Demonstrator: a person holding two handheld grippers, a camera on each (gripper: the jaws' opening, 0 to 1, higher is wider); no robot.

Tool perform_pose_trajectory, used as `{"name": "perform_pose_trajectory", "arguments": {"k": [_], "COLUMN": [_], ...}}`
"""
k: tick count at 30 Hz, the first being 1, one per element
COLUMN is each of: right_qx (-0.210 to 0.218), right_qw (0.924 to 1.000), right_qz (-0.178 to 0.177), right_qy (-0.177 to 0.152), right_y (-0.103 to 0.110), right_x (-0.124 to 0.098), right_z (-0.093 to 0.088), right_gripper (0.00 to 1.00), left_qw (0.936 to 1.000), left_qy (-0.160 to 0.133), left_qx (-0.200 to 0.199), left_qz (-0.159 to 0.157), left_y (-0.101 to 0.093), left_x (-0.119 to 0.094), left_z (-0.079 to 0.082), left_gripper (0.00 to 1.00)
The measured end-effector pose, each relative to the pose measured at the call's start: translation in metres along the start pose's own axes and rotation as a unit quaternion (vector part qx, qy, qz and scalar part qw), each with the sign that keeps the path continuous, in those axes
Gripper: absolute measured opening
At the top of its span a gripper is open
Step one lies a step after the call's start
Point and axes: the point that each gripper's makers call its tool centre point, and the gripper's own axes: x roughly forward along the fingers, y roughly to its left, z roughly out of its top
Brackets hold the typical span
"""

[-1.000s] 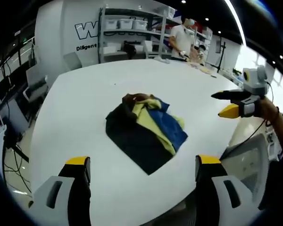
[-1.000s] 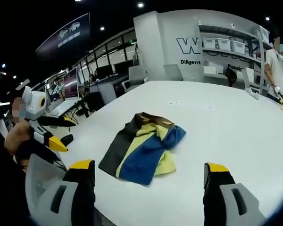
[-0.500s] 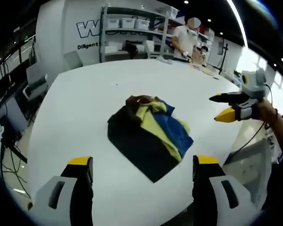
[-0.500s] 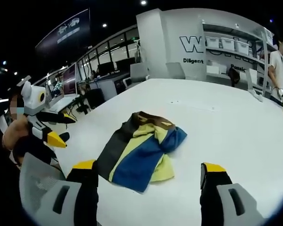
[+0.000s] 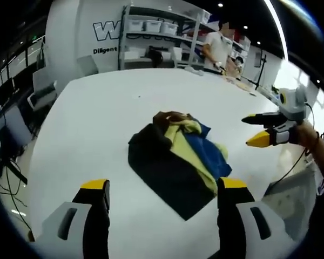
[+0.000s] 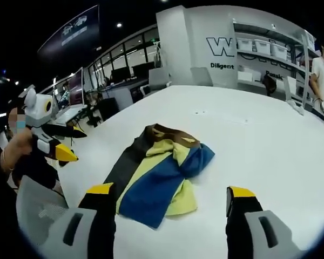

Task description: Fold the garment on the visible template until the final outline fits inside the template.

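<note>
While both tongs hover empty, the garment (image 5: 175,159) waits on the table (image 5: 86,129).
Left tongs (image 5: 162,191) and right tongs (image 6: 170,197) gape wide; next, grasping an edge.

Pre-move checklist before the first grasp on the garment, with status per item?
1. Garment fully in view on the table: ok, also seen whole in the right gripper view.
2. Garment flat: not ok, it lies bunched, black, yellow and blue panels overlapping.
3. Template outline located: cannot tell, no marking shows on the white table.
4. Left claw open and empty: ok, jaws wide apart, short of the cloth.
5. Right claw open and empty: ok, jaws apart; it hovers beside the garment in the left gripper view.
6. Table bare around the garment: ok.
</note>
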Motion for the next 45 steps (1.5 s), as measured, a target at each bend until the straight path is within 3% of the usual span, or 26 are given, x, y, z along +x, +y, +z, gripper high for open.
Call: {"name": "perform_pose_trajectory", "arguments": {"k": [16,28,35,39,45], "right_qx": [-0.006,0.01,0.003,0.005,-0.001], "right_qw": [1.0,0.9997,0.9997,0.9997,0.9996], "right_qz": [-0.003,0.0,-0.016,-0.021,-0.024], "right_qy": [0.002,0.024,0.019,0.011,0.015], "right_y": [-0.016,-0.024,-0.03,-0.034,-0.037], "right_x": [0.041,0.072,0.085,0.092,0.1], "right_z": [0.005,-0.011,-0.01,-0.007,-0.009], "right_gripper": [0.73,0.65,0.48,0.44,0.32], "left_qw": [0.9998,0.9997,0.9997,0.9997,0.9998], "left_qy": [-0.005,0.009,0.004,-0.007,-0.001], "left_qx": [-0.012,-0.006,-0.012,-0.019,-0.018], "left_qz": [0.014,0.021,0.019,0.016,0.012], "left_y": [0.023,0.039,0.045,0.047,0.049], "left_x": [0.04,0.077,0.096,0.106,0.12], "left_z": [0.003,0.002,0.003,0.007,0.005], "left_gripper": [0.67,0.61,0.53,0.49,0.4]}}
